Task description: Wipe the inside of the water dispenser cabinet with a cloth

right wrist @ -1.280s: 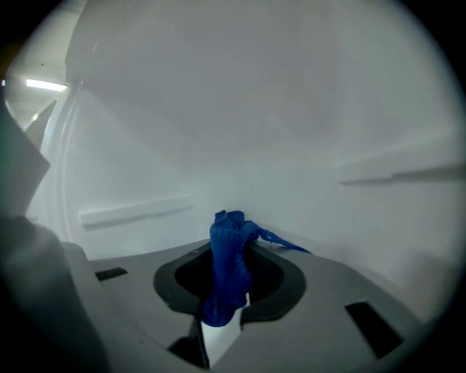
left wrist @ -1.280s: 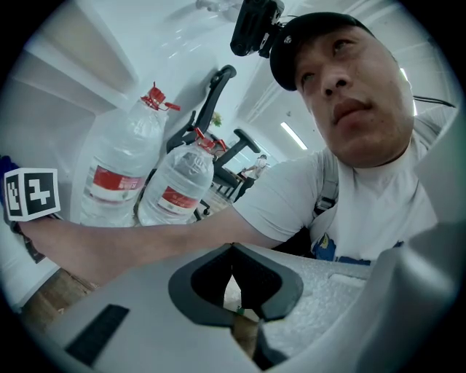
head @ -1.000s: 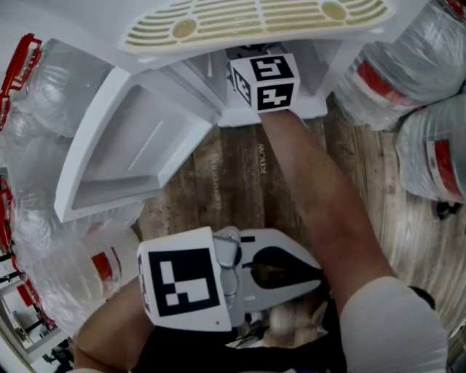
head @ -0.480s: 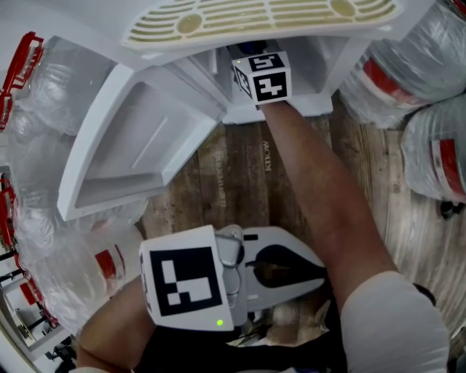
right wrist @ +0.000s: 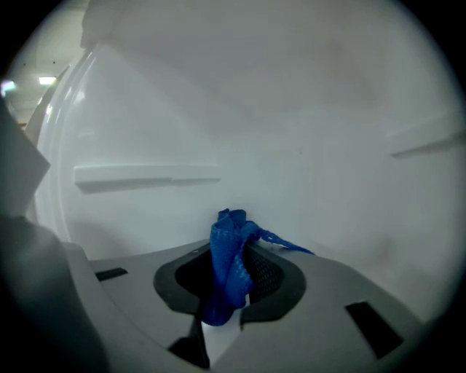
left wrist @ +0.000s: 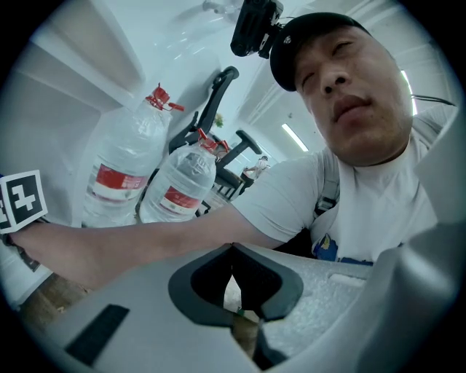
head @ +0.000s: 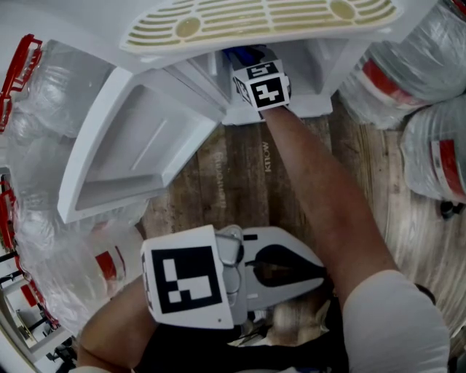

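Observation:
The water dispenser's white cabinet point(head: 313, 69) stands open on the floor, its door point(head: 131, 142) swung out to the left. My right gripper point(right wrist: 244, 244) reaches inside it, shut on a blue cloth point(right wrist: 231, 266) that bunches up between the jaws close to the white back wall point(right wrist: 291, 138). In the head view its marker cube point(head: 261, 86) sits at the cabinet mouth, with a bit of the blue cloth point(head: 244, 55) showing above it. My left gripper point(head: 319, 272) is held low near the person's body, shut with nothing in it.
The dispenser's slotted drip tray point(head: 255, 18) overhangs the cabinet opening. Large water bottles stand at the right point(head: 429, 87) and left point(head: 65, 269) on the wooden floor point(head: 233, 182). A narrow ledge point(right wrist: 145, 173) runs along the cabinet's inner left wall.
My right gripper has pushed a little deeper and upward into the cabinet, and the blue cloth now shows past the cube. The left gripper has stayed in place.

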`<state>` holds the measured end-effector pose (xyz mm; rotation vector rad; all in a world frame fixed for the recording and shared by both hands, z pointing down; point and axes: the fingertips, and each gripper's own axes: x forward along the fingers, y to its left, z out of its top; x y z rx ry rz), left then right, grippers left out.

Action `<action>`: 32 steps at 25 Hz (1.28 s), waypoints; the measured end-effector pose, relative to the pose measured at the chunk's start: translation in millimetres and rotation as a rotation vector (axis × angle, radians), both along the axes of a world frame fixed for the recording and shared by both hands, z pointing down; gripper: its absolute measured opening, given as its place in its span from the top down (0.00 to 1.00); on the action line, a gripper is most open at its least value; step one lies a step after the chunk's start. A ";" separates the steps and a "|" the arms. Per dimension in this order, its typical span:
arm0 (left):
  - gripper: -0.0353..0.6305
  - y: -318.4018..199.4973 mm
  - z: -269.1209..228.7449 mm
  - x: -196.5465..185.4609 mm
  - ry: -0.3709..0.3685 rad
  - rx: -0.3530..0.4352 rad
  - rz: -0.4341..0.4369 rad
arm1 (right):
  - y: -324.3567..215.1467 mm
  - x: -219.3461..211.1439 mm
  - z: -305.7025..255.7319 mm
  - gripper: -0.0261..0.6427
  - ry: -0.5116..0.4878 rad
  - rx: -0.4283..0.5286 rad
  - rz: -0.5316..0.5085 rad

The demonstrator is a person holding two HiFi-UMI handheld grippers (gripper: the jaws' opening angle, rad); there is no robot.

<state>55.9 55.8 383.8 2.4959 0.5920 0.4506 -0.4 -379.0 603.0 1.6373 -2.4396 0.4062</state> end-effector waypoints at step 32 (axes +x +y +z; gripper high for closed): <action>0.94 7.0 5.4 7.1 -0.016 0.005 0.020 | 12.4 -3.2 -61.1 0.86 -0.096 0.168 -0.087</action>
